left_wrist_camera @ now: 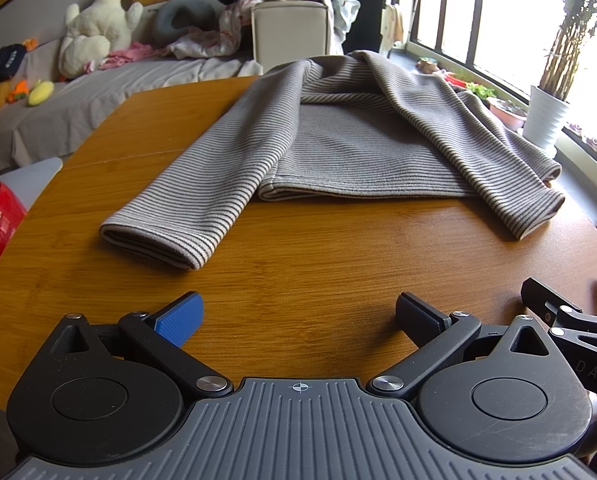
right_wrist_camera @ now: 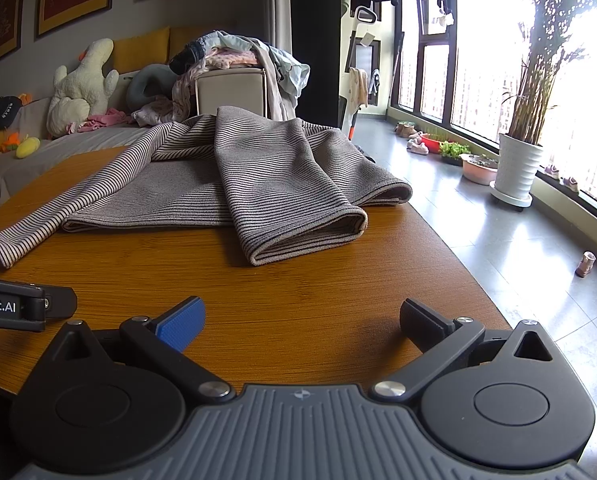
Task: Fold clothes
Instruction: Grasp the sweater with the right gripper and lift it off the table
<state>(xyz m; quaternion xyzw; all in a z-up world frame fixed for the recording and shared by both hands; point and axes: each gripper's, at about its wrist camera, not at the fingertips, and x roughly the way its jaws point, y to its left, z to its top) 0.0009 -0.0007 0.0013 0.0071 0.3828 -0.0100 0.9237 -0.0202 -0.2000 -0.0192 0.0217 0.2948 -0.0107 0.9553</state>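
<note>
Left wrist view: a grey-and-brown striped long-sleeved knit top (left_wrist_camera: 338,136) is spread across the upper middle of the frame on a round honey-coloured wooden table (left_wrist_camera: 298,280). One sleeve cuff (left_wrist_camera: 158,240) is laid toward the lower left of the garment, and the other sleeve (left_wrist_camera: 510,184) is draped diagonally to the right edge. The left gripper (left_wrist_camera: 298,316) is seen at the bottom of the frame with its blue-padded and black fingers spread wide, nothing being held; bare table lies between it and the cloth.

In the right wrist view the right gripper (right_wrist_camera: 302,320) is likewise spread and empty at the bottom, with the nearer sleeve end (right_wrist_camera: 306,236) lying in the centre of the frame, well apart from the fingertips.

The top appears still unfolded, so a sleeve fold is judged to be the step in hand. Each cuff would best be approached low and level, so that one finger can be slid under the hem and both layers pinched. The sleeves should then be carried inward across the body panel without the panel being dragged, and the wrinkled shoulder region at the upper centre should be smoothed first.
</note>
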